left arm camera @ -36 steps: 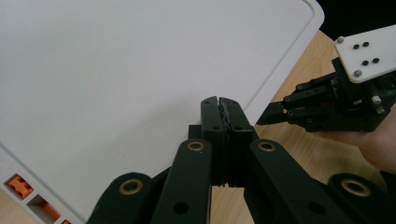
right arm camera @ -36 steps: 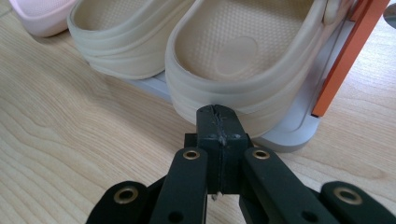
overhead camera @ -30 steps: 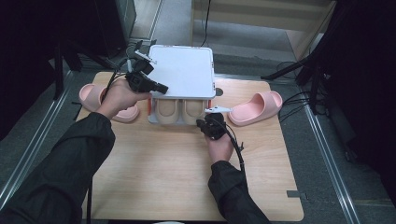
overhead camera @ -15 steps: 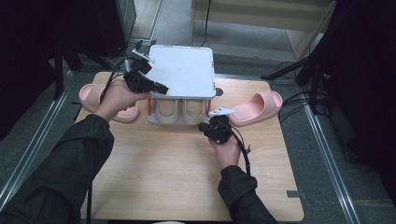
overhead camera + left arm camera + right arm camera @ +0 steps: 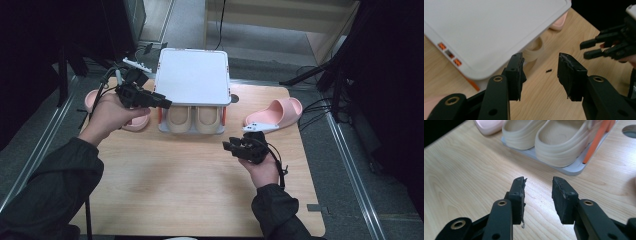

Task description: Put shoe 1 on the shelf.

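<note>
Left gripper (image 5: 162,104) sits upper left of the high view, jaws apart and empty, tips pointing right at the left edge of the white rack (image 5: 194,75); left hand (image 5: 107,114) wraps it from below, forearm in a dark sleeve running down to the lower left corner. In the left gripper view the jaws frame bare wooden table (image 5: 544,100) just beside the rack's white top (image 5: 486,27), with a small dark speck (image 5: 548,70) on the wood between them. Right gripper (image 5: 229,146) is centre right of the high view, jaws parted, holding nothing, tips pointing left, low over the table in front of the rack; right hand (image 5: 262,167) grips it from below, forearm coming up from the bottom edge. Right gripper view shows the beige slippers (image 5: 556,140) on the rack's lower shelf, near but clear of the jaws. Pink slipper (image 5: 277,112) lies right of the rack, another pink slipper (image 5: 127,119) partly behind the left hand
</note>
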`<state>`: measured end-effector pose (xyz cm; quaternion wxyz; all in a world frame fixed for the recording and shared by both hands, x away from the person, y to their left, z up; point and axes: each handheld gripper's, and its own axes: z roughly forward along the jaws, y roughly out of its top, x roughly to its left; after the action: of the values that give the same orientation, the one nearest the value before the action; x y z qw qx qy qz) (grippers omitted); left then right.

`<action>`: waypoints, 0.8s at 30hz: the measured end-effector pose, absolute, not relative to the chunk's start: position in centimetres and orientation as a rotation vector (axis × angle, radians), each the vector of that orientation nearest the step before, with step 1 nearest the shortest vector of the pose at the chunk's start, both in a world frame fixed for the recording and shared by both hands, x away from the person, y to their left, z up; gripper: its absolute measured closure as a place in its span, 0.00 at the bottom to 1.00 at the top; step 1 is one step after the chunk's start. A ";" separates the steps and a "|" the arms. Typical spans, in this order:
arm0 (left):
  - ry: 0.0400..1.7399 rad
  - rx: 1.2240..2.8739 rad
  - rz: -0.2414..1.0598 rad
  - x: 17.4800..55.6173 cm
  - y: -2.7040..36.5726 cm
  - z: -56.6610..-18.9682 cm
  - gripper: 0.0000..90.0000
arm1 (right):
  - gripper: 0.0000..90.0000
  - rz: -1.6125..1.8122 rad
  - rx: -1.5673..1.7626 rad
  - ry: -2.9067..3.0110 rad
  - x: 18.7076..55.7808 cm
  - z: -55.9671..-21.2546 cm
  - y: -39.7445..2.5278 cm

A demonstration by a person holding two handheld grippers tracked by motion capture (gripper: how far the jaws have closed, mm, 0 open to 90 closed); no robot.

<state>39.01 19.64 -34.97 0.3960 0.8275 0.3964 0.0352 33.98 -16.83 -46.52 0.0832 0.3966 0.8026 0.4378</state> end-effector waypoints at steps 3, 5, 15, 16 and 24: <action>1.019 2.110 0.089 38.0 20.1 -35.6 0.60 | 0.67 1.327 1.208 2.402 33.7 -46.6 -17.4; 1.033 2.104 0.090 37.2 20.6 -36.0 0.60 | 0.66 1.316 1.186 2.418 33.5 -46.6 -17.5; 1.103 2.048 0.076 33.6 22.5 -39.5 0.60 | 0.63 1.376 1.081 2.480 32.7 -46.4 -18.3; 1.114 2.050 0.076 33.3 22.6 -40.0 0.60 | 0.63 1.376 1.086 2.483 32.8 -46.5 -18.3; 1.172 2.006 0.105 32.2 23.5 -43.1 0.61 | 0.63 1.350 1.082 2.491 33.5 -47.0 -18.6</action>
<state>32.25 23.55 -43.11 0.3969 0.7917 0.4627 0.0416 33.49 -18.56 -46.99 0.0543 0.3562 0.8202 0.4444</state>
